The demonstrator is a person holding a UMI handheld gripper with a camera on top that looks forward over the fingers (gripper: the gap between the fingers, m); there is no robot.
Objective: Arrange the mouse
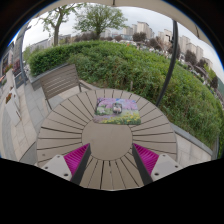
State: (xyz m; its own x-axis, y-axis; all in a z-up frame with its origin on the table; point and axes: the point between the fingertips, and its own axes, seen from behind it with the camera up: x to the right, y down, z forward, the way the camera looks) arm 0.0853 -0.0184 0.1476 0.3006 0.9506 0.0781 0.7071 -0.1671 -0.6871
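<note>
I see no mouse in the gripper view. A mouse mat (118, 110) with a green and purple picture lies on the far part of a round slatted wooden table (70, 125), beyond my fingers. My gripper (112, 160) hangs over the near part of the table, open and empty, with only bare slats between the two pink pads (76, 157).
A wooden bench (58, 82) stands on the paving to the left of the table. A hedge (130, 62) and a grassy slope run behind and to the right. A thin dark pole (172, 60) rises at the right. Buildings and trees stand far off.
</note>
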